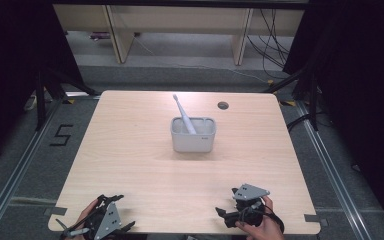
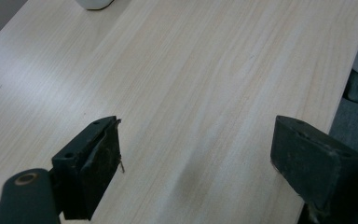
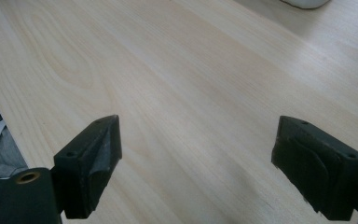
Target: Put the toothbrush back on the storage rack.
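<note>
Here the pale wooden bench (image 1: 130,165) carries a grey rectangular holder (image 1: 193,135) at its centre, well apart from both grippers. A white toothbrush (image 1: 184,115) stands inside the holder, tilted toward eleven o'clock with its head uppermost. The left gripper (image 1: 111,199) rests at the bench's seven o'clock edge, its fingers (image 2: 91,163) spread wide over bare wood. The right gripper (image 1: 222,212) sits at five o'clock, its fingers (image 3: 93,161) likewise wide and holding nothing
</note>
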A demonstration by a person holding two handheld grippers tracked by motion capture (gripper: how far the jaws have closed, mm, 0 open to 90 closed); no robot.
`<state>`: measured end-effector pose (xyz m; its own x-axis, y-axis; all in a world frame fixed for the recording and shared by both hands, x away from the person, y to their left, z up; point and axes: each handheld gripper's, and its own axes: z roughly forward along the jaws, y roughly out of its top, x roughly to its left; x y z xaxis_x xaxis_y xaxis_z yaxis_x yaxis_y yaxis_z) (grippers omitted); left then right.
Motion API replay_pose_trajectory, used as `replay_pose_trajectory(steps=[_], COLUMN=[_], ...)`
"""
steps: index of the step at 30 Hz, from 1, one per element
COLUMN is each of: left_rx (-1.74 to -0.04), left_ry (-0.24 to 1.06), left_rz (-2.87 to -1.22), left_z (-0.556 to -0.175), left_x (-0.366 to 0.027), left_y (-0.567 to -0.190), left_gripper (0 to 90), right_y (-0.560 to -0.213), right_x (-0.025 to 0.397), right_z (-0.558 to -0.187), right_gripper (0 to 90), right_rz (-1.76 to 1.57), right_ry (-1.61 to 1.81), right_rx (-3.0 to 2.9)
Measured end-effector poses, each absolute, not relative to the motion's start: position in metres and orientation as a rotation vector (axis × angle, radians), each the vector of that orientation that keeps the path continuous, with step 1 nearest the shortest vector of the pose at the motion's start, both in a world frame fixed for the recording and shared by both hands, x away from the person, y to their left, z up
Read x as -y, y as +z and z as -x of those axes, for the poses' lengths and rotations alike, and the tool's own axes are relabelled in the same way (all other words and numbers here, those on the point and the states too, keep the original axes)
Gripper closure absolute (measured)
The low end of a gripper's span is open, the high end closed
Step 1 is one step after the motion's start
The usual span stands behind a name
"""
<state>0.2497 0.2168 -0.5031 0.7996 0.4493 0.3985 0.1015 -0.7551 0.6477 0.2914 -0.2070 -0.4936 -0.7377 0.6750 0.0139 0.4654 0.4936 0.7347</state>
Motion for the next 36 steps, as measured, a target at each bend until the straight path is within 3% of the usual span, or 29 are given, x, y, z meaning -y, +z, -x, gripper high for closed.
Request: replay_pose_trajectory(steps=[36], left_rx=[-0.405], left_ry=[0.730], left_rz=[-2.361], left_z=[-0.2493], left_x=[-0.2180], left_y=[-0.5017], left_gripper=[15.4], right_y=[-0.4932], right_x=[0.2101], right_z=[-0.2926], right_gripper=[16.5], right_rz=[-0.985], right_ry=[1.093], right_rx=[-2.439])
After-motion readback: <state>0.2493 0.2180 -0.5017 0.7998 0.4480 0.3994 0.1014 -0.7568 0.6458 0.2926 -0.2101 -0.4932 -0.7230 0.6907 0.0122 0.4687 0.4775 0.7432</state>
